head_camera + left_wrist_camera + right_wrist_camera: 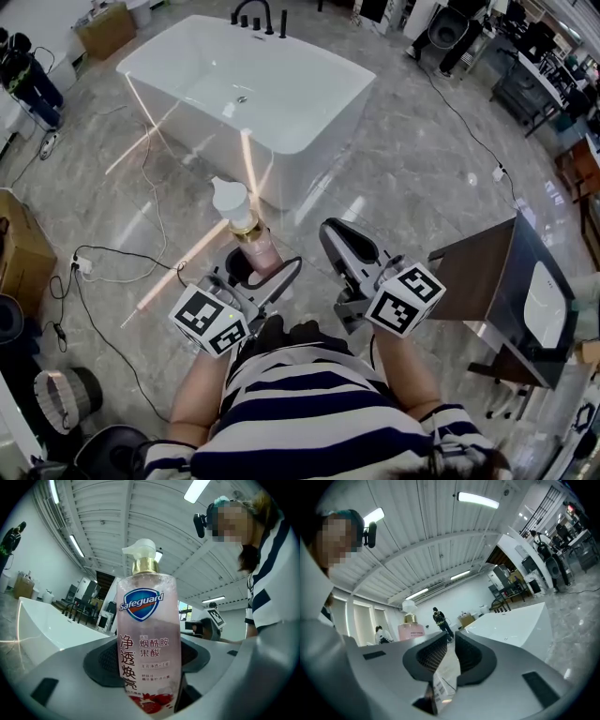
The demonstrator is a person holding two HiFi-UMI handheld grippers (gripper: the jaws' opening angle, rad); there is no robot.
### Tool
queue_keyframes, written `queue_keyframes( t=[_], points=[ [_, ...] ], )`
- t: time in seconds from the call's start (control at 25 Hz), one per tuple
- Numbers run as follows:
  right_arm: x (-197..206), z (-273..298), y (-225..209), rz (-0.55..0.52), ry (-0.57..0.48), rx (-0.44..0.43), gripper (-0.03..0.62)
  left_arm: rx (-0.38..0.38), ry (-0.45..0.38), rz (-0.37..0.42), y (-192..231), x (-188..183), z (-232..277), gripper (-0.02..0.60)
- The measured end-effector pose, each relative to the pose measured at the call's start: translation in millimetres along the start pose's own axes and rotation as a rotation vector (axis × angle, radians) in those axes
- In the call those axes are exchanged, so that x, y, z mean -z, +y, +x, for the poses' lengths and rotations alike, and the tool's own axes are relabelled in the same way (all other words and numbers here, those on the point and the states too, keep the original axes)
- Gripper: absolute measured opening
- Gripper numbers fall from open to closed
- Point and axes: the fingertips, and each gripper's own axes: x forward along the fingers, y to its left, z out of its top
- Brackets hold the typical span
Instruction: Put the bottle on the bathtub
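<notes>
My left hand-held gripper (262, 269) pinched the bottle (249, 230) low on its body, upright with the pump on top, well short of the bathtub (302, 150). I judged it best to carry it level with a steady squeeze, aim for the flat rim, and let go only once the base sat flat. Both forearms were tucked by my waist, pointing level. My right hand-held gripper (335, 240) was pressed together.
</notes>
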Motion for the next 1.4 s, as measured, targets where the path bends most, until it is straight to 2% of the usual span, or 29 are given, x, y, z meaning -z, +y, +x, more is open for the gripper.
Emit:
queue_keyframes(
  t=[0.04, 0.12, 0.16, 0.28, 0.4, 0.88, 1.12, 1.4],
  points=[
    [0.2, 1.1, 8.2, 0.009, 0.010, -0.049, 0.075, 0.002, 0.004, 0.002, -1.3, 1.6, 1.3, 0.316],
    [2.1, 5.5, 26.6, 0.009, 0.042, -0.143, 0.237, 0.004, 0.015, 0.010, -3.1, 5.0, 3.9, 0.316],
    [3.3, 8.5, 34.5, -0.004, 0.057, -0.174, 0.252, 0.006, 0.021, 0.016, -3.5, 6.7, 5.2, 0.316],
    [4.3, 16.9, 47.9, -0.051, 0.079, -0.207, 0.252, 0.010, 0.029, 0.010, -3.6, 9.0, 9.1, 0.316],
    [2.6, 20.5, 52.2, -0.043, 0.080, -0.230, 0.252, 0.008, 0.021, -0.020, -1.5, 8.1, 10.7, 0.314],
    [13.0, 33.0, 72.4, -0.058, 0.127, -0.297, 0.256, -0.006, 0.071, 0.003, 6.0, 22.1, 11.4, 0.314],
    [25.6, 37.4, 71.6, -0.123, 0.192, -0.277, 0.270, -0.024, 0.103, 0.020, 5.3, 30.2, 15.5, 0.313],
    [36.2, 44.6, 64.3, -0.154, 0.272, -0.245, 0.276, -0.045, 0.143, 0.082, 7.6, 34.4, 19.1, 0.313]
  ],
)
